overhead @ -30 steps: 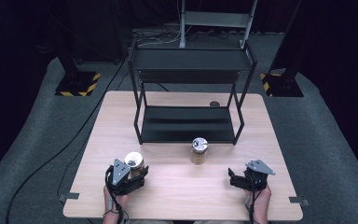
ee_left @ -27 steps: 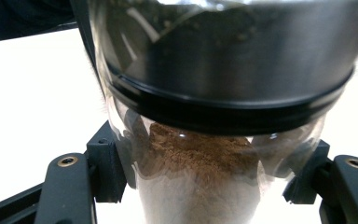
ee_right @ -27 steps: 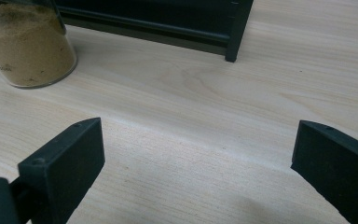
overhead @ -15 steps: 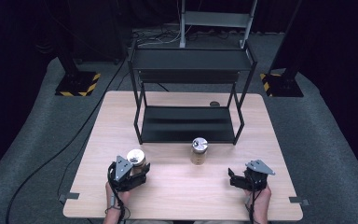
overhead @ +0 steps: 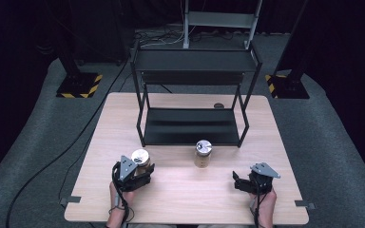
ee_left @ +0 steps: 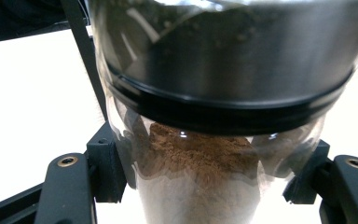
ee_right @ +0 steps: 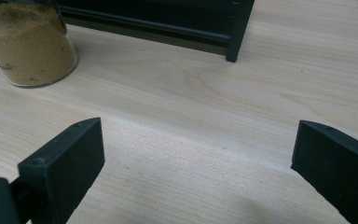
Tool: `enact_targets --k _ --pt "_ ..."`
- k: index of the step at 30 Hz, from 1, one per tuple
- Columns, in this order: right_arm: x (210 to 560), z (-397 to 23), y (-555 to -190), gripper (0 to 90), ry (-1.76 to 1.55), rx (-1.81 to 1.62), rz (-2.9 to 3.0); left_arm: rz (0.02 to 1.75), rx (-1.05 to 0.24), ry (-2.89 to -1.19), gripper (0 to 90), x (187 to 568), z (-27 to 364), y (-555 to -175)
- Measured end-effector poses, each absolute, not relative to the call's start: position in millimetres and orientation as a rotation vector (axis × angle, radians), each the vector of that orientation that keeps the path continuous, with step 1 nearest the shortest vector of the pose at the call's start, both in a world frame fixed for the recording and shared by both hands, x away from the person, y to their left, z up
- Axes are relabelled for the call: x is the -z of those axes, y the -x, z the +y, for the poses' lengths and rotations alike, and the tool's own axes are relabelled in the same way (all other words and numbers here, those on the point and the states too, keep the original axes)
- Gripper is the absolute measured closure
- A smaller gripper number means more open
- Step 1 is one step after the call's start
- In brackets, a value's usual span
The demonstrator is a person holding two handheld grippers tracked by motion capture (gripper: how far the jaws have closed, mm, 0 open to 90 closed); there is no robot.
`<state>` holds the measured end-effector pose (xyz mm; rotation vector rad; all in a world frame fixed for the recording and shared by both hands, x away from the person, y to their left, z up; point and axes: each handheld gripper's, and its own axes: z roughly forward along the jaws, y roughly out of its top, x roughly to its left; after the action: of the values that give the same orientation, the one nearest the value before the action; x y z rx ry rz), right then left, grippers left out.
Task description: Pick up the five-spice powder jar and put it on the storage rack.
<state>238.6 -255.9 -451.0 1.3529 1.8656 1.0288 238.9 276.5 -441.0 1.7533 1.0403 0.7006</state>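
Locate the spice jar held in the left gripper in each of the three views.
High view: jar with brown powder at lower left, in the left gripper.
Left gripper view: the jar looms close, between the jaws.
Right gripper view: not in it; the jar there is the other jar.
Shared landmark: the black shelf rack.

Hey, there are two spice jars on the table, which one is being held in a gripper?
The left jar, with the darker brown powder: the left gripper is shut on it. The other jar, with paler powder, stands free in front of the shelf.
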Motion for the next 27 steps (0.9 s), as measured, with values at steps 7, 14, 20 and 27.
enact_targets --k 7,14,20,27 --pt "451.4 -257.0 -238.2 1.1 -1.353 -1.036 1.864 1.033 -0.698 -1.757 31.6 439.9 274.0 -243.9" --pt "451.3 -257.0 -238.5 1.1 -1.354 -1.036 1.865 1.017 -0.707 -1.778 31.6 437.3 269.0 -250.8" --pt "451.2 -256.9 -238.5 1.1 -1.355 -1.035 1.864 1.013 -0.707 -1.777 31.6 437.2 266.5 -254.9" --pt "451.4 -257.0 -238.4 1.1 -1.354 -1.036 1.864 1.006 -0.709 -1.783 31.6 436.6 263.5 -262.4"
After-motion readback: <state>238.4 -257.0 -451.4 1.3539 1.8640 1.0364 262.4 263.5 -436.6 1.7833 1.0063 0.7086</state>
